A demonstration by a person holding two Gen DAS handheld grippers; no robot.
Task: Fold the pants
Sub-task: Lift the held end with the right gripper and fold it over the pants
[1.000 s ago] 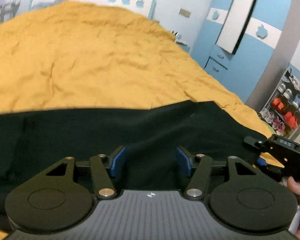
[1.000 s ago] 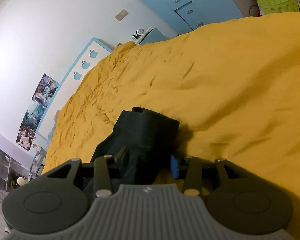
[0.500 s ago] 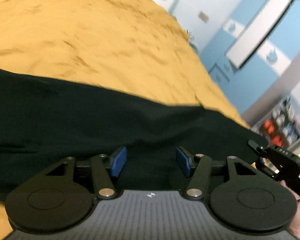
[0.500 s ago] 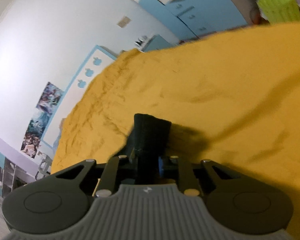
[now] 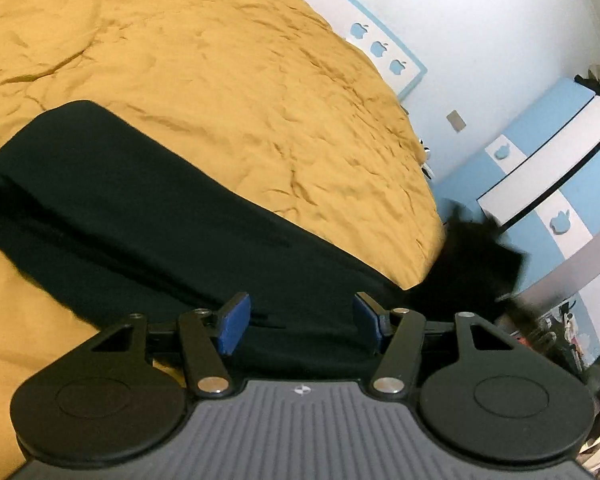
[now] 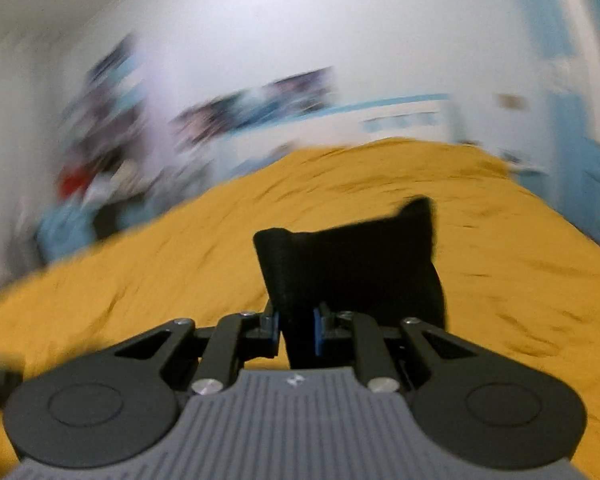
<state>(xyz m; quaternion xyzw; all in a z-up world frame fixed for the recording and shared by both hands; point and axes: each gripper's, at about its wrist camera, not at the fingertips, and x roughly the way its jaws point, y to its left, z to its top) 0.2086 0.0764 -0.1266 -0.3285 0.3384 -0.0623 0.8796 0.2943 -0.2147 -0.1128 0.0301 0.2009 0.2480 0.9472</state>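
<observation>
Right gripper is clamped on a bunched end of the black pants, its pads pressing the cloth and holding it up off the yellow bedspread. Most of the pants lie stretched flat across the bed. This looks like the start of a lengthwise fold: next, the raised end must travel over the flat part and land edge on edge. Left gripper hovers low over the cloth, jaws wide apart, gripping nothing, angled downward; the right one points nearly level.
</observation>
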